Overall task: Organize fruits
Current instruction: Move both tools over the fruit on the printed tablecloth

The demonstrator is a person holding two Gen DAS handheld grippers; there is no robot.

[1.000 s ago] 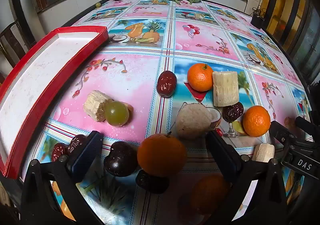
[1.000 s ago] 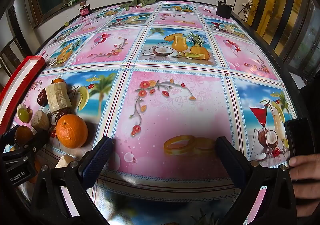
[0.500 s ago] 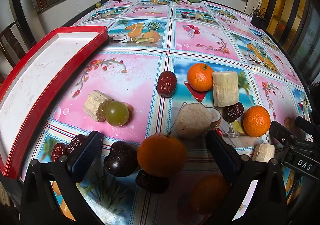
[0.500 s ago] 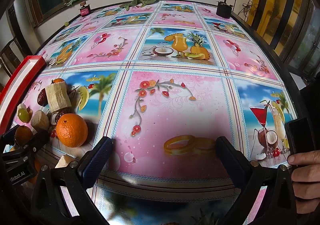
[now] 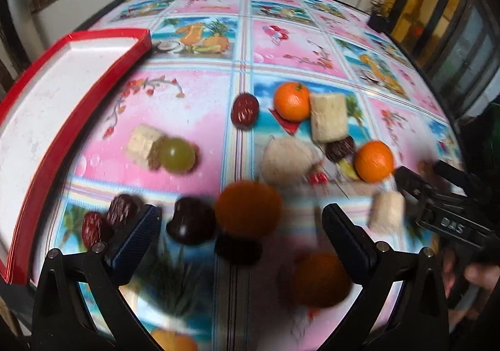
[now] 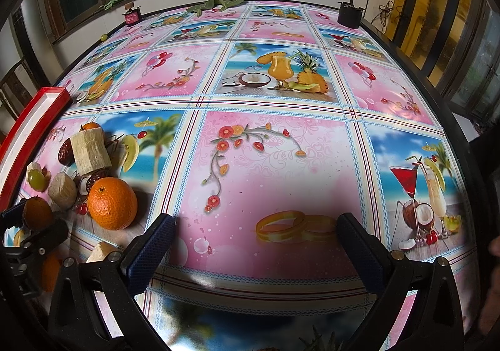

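Note:
Fruit lies scattered on the patterned tablecloth. In the left wrist view my left gripper [image 5: 242,226] is open, just above an orange [image 5: 248,210] and a dark plum [image 5: 190,224]. Further out lie a green grape [image 5: 176,154], cut sugarcane pieces [image 5: 328,121], red dates [image 5: 245,109] and more oranges [image 5: 292,100]. A red-rimmed white tray [image 5: 93,76] stands at the left. My right gripper [image 6: 254,244] is open and empty over bare cloth; an orange [image 6: 112,202] and sugarcane [image 6: 90,151] lie to its left.
A small dark box [image 6: 350,15], a red box [image 6: 132,17] and green leaves [image 6: 215,3] sit at the table's far edge near the windows. The right gripper's body [image 5: 443,213] shows at the right of the left wrist view.
The left gripper has shifted; its view is now motion-blurred and the fruit sits slightly further left. The right gripper has barely moved; the hand at its right edge has drawn back.

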